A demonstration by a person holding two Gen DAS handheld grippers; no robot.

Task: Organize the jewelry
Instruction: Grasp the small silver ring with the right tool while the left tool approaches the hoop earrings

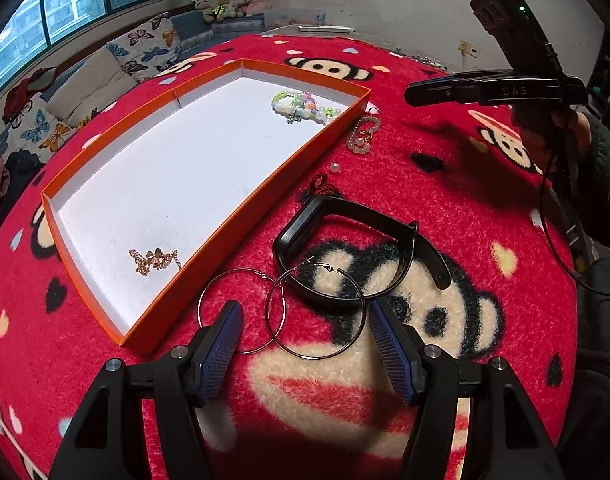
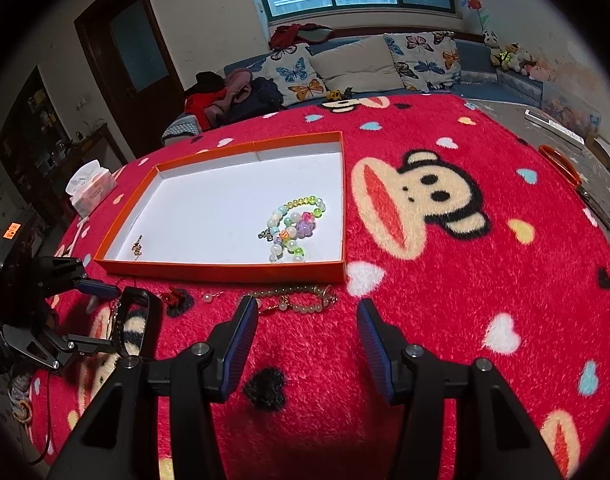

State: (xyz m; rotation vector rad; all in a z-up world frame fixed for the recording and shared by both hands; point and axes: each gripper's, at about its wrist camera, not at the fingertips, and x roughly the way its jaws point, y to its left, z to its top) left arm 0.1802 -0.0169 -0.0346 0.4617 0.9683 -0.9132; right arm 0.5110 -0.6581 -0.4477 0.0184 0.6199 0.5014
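- Left gripper [image 1: 303, 310]: its blue-padded fingers [image 1: 221, 344] are standing wide apart, holding nothing, and are bracketing two hoop earrings [image 1: 281, 312] that are lying overlapped on the red monkey-print blanket [image 1: 485, 208].
- Black wristband [image 1: 345, 248]: it is lying just beyond the hoops, touching the farther one, outside the tray.
- Right gripper [image 2: 305, 312]: its fingers [image 2: 375, 344] are likewise spread and empty, and are hovering just short of a pearl bracelet [image 2: 293, 300] lying on the blanket beside the tray's near wall.
- Small loose items: a red knotted cord [image 2: 175, 298] and a single pearl stud [image 2: 209, 298] are lying left of the bracelet, also outside the tray.
- Orange tray [image 2: 225, 272]: it is holding a multicoloured bead bracelet [image 2: 293, 226] near its right end and a gold chain piece [image 1: 155, 260] near its left end.
- Progress, as judged: two pieces are sitting stored; hoops, wristband, pearl bracelet, cord and stud are awaiting transfer, so the sorting is looking under half finished.
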